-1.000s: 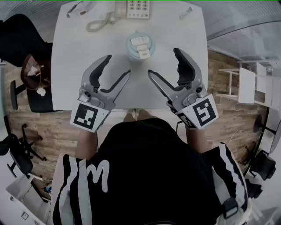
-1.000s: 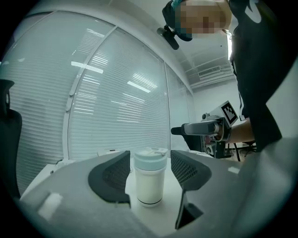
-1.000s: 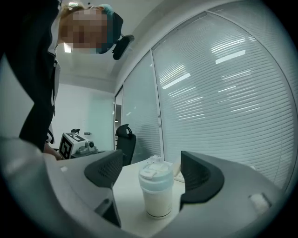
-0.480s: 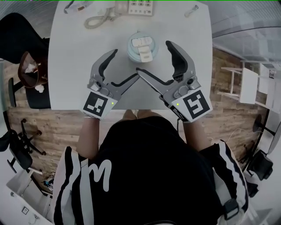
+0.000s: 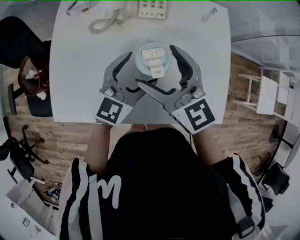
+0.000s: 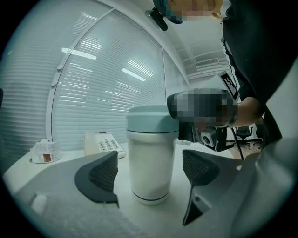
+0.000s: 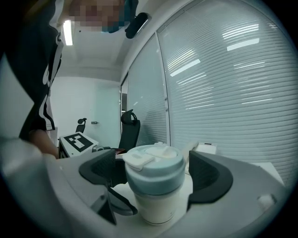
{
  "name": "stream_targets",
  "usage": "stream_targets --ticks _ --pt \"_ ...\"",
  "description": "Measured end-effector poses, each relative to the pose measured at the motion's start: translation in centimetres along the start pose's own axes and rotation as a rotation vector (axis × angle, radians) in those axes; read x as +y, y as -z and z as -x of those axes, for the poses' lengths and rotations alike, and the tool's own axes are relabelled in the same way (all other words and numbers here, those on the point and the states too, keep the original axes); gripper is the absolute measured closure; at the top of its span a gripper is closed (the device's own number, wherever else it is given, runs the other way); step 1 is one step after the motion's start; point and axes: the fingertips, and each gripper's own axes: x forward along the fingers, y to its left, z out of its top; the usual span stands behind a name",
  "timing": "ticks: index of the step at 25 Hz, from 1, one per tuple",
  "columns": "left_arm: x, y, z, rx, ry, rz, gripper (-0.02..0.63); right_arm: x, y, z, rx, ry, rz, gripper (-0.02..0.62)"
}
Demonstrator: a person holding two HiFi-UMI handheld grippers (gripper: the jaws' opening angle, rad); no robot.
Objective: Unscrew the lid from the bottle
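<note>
Straddling the bottle, lid on, at upper centre of the head view on the table, our left gripper and right gripper show jaws just opened wide, all 4 pads clear of it.

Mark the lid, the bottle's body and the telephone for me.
lid (image 7: 155,180), right gripper view, blue side band
bottle (image 6: 150,167), left gripper view, middle of white body
telephone (image 5: 152,7), head view, keypad

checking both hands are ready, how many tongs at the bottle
2. Left tongs reach from left of the bottle, right tongs from its right; both have just been opening, each pair around it.
</note>
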Motion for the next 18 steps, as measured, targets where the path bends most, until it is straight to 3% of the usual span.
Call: stream_targets --ticks 18 --pt "0.1 1.2 -3.1 0.005 0.078 0.009 0.155 -0.3 0.7 -2.9 0.004 -0.059 -0.009 0.114"
